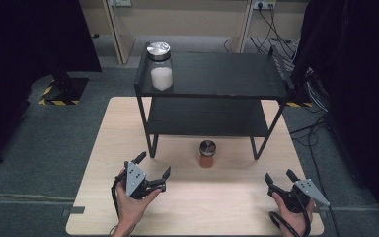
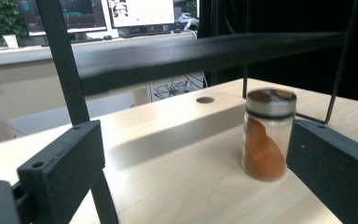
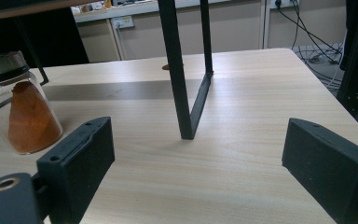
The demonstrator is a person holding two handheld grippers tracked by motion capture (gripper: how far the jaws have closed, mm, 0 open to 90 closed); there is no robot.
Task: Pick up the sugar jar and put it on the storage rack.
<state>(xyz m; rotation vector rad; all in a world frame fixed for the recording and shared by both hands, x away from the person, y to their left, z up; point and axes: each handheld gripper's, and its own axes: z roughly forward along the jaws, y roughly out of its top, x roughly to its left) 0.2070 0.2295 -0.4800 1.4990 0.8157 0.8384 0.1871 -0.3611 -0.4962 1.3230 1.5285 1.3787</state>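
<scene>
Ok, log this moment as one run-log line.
left hand-held gripper: open, near orange spice jar | right hand-held gripper: open, empty | white-powder jar: on black shelf top

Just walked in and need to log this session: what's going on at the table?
A person holds a gripper in each hand. The left gripper, jaws open, points toward the jar of orange powder standing on the table before the black shelf. The right gripper rests open, holding nothing. A jar of white powder stands on top.
</scene>
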